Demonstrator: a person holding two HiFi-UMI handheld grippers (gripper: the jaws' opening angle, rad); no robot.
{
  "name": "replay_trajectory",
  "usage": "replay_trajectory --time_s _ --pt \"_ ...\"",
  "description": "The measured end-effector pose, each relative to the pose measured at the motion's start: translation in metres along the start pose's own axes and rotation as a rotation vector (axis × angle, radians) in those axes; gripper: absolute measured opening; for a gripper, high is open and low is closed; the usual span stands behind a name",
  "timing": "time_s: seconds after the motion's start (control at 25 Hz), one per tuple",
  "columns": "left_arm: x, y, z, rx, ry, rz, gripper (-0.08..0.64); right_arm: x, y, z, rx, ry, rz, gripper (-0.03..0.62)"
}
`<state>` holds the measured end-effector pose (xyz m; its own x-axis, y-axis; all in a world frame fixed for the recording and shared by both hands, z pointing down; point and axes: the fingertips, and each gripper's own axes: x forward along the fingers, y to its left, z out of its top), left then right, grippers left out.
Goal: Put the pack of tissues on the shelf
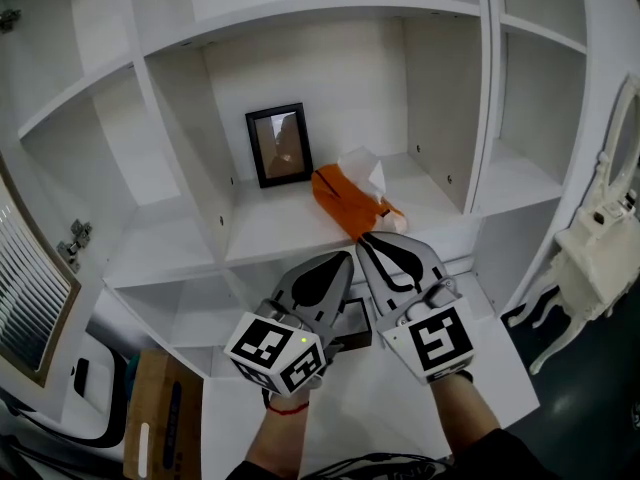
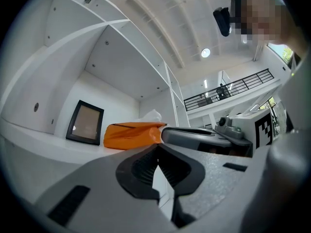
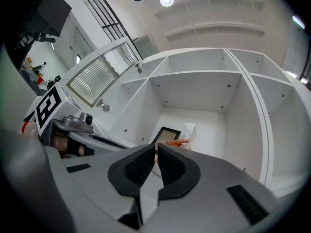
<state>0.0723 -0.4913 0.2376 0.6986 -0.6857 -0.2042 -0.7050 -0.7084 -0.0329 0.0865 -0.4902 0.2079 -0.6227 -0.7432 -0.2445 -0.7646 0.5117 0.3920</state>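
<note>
The pack of tissues [image 1: 348,202] is orange with a white tissue [image 1: 365,167] sticking out of its top. It lies on the middle shelf [image 1: 270,230] of a white shelf unit, beside a black picture frame [image 1: 280,145]. My left gripper [image 1: 345,259] and right gripper [image 1: 365,239] hover side by side just in front of the shelf edge, both shut and empty, apart from the pack. The left gripper view shows the pack [image 2: 131,135] and frame [image 2: 85,123] past the left gripper [image 2: 158,148]. The right gripper [image 3: 156,147] points toward the pack [image 3: 176,142].
Empty white compartments surround the middle shelf, with upright dividers [image 1: 440,108] on both sides. A white ornate furniture piece [image 1: 598,243] stands at the right. A cardboard box [image 1: 165,408] and a slatted panel [image 1: 30,288] sit at the lower left.
</note>
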Motion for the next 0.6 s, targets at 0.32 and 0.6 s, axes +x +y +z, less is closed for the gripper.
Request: replay_trajectory --time_s 0.32,0.6 --pt "0.007 -0.011 0.003 0.047 0.011 -0.045 0.006 -0.028 -0.018 0.008 0.11 -0.077 -0.05 0.018" --pt "0.024 -0.036 0.005 0.071 0.014 -0.127 0.006 -0.043 -0.052 -0.024 0.087 0.027 -0.113 0.018"
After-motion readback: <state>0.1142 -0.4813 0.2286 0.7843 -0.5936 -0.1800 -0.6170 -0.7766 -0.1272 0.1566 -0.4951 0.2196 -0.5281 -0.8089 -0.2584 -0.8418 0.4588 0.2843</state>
